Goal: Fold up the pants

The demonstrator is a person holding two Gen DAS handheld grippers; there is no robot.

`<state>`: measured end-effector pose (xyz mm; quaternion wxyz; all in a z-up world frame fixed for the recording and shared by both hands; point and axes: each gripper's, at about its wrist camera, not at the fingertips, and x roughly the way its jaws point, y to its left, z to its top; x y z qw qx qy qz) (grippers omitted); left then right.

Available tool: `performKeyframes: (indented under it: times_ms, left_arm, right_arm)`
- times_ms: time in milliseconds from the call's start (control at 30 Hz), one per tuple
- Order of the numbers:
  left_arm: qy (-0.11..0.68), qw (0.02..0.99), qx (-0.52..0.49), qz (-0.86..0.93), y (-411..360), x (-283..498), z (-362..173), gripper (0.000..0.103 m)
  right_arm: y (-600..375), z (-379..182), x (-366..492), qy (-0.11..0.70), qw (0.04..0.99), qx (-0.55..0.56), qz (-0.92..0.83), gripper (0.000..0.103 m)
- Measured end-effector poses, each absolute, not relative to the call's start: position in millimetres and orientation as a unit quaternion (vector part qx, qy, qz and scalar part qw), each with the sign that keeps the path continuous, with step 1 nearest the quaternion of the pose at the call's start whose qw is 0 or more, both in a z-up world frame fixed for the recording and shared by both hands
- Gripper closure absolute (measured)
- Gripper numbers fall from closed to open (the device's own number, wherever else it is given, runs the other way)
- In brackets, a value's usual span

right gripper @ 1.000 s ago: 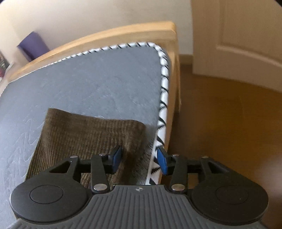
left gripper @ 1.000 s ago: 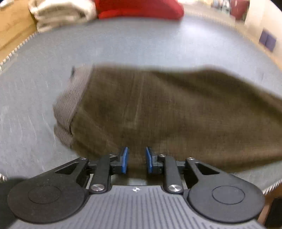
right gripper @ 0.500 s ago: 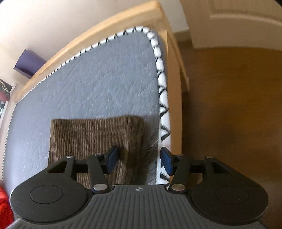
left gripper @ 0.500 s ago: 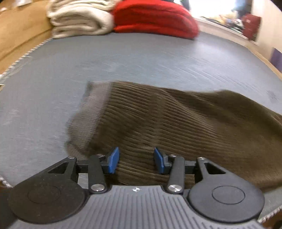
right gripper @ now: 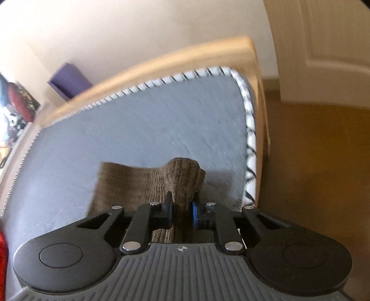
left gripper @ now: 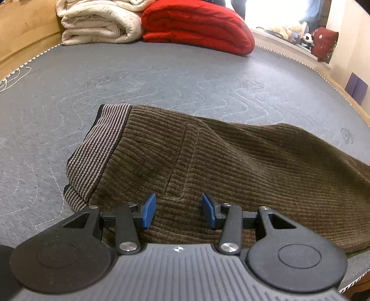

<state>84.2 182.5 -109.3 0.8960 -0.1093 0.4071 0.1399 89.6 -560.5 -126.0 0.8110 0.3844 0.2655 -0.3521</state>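
Brown corduroy pants [left gripper: 231,166] lie across the grey mattress [left gripper: 161,76], with the striped waistband [left gripper: 97,148] at the left. My left gripper [left gripper: 178,209] is open just above the seat of the pants, near the waistband. In the right wrist view, my right gripper [right gripper: 181,211] is shut on the leg end of the pants [right gripper: 178,178] and holds it bunched and lifted off the mattress [right gripper: 150,120].
A folded white blanket [left gripper: 99,20] and a red blanket [left gripper: 196,25] lie at the far end of the mattress. The mattress edge with zigzag piping [right gripper: 249,143] and the wooden bed frame [right gripper: 259,97] are just right of my right gripper. Beyond is brown floor [right gripper: 312,173].
My right gripper has closed on the leg end of the pants and raised it. My left gripper has opened wider and sits lower, closer to the pants.
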Motion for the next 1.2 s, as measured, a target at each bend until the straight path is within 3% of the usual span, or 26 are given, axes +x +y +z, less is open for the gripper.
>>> performKeyframes:
  times_ms: [167,333,400,500,600,667,833,1000,1200]
  left_arm:
    - [0.396,0.899,-0.129,0.135,191,82,-104,0.054]
    - [0.39,0.899,-0.142,0.136,199,77,-100,0.054]
    - [0.39,0.898,-0.151,0.138,202,76,-98,0.054]
    - [0.395,0.893,-0.169,0.134,208,74,-98,0.054]
    - [0.397,0.891,-0.178,0.126,210,72,-97,0.054]
    - [0.395,0.892,-0.184,0.117,210,72,-95,0.054]
    - [0.394,0.896,-0.182,0.1,204,76,-95,0.054]
    - [0.392,0.9,-0.178,0.071,193,78,-97,0.054]
    - [0.391,0.904,-0.162,0.06,184,78,-100,0.054]
  right_arm:
    - [-455,-50,96,0.201,0.918,0.192,-0.284,0.089]
    - [-238,-13,64,0.122,0.99,-0.043,-0.051,0.088]
    - [-165,-28,45,0.142,0.984,-0.095,0.056,0.087]
    - [-73,-89,24,0.268,0.923,-0.18,0.211,0.084]
    - [-35,-144,1,0.389,0.845,-0.198,0.309,0.08]
    - [-28,-143,-17,0.37,0.846,-0.226,0.311,0.067]
    - [-60,-110,-15,0.349,0.86,-0.149,0.342,0.059]
    - [-65,-121,0,0.374,0.863,-0.123,0.316,0.058]
    - [-39,-146,-7,0.367,0.836,-0.201,0.357,0.059]
